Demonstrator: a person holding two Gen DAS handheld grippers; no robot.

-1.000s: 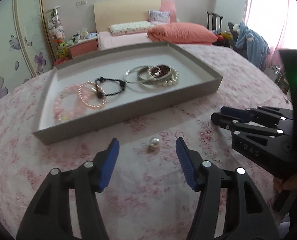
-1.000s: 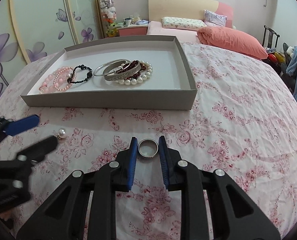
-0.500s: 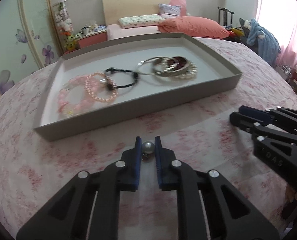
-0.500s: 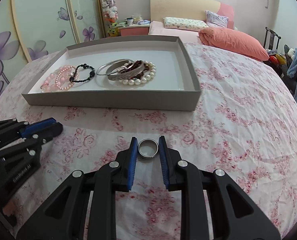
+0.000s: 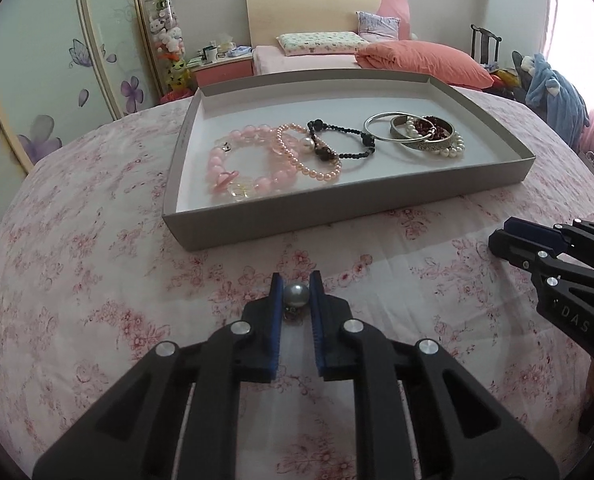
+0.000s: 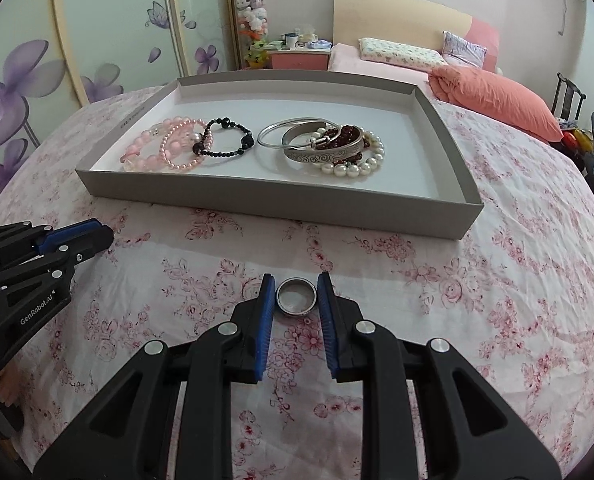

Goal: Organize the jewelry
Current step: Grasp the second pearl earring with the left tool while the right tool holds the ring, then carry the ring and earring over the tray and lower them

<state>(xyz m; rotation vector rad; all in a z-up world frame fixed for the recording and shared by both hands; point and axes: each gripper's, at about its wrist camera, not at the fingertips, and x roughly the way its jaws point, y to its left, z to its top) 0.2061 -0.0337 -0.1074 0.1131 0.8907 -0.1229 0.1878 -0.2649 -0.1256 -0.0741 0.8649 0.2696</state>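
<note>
Two pieces held: my left hand-held gripper (image 5: 296, 295) pinches the pearl (image 5: 296, 294), my right hand-held gripper (image 6: 296, 297) clamps the ring (image 6: 296, 297), both bound for the tray (image 6: 281, 194) ahead.

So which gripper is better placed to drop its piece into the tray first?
Either, marginally the left gripper: shut on the pearl, facing the tray wall squarely. The right gripper, holding the ring, sits similarly close.
</note>
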